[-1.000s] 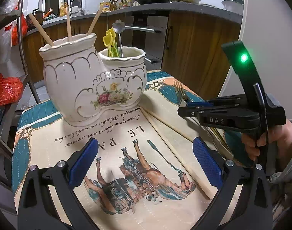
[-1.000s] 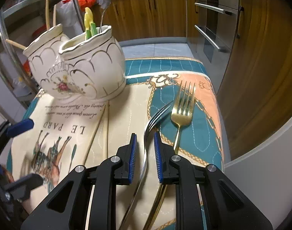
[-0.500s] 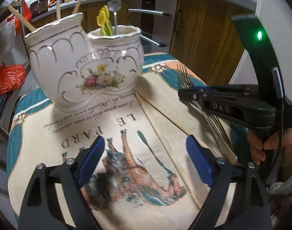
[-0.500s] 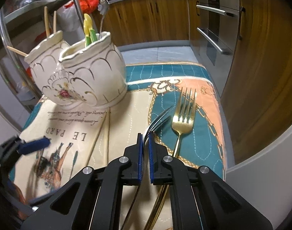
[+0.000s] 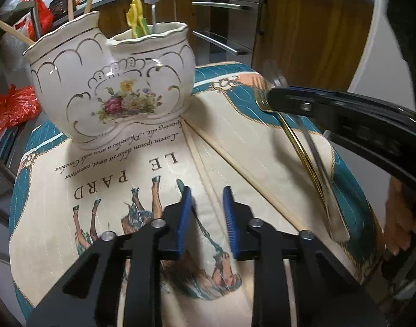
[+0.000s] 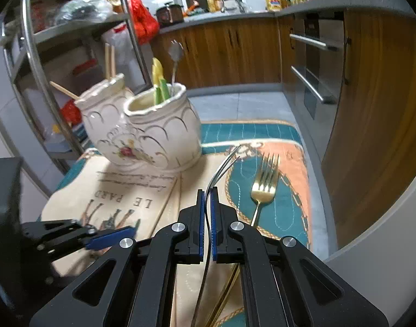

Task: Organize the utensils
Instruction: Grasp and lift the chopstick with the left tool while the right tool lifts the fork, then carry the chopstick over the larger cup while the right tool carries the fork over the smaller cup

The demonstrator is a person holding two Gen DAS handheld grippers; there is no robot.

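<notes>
The silver fork (image 6: 208, 218), thin, stiff and slick, sits edge-on in the right tool (image 6: 207, 215), clamped tight at its neck, tines pointing ahead toward the ceramic holder (image 6: 153, 133). The left tool (image 5: 206, 215) is partly open, seemingly empty, over the chopstick (image 5: 251, 177); a gold fork (image 6: 263, 188) lies just right of the right tool.

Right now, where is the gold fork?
In the right wrist view the gold fork lies on the teal part of the mat, just right of the right gripper.

Left claw (image 5: 206, 218) narrowly parted, empty, above the printed mat (image 5: 98, 204).
</notes>
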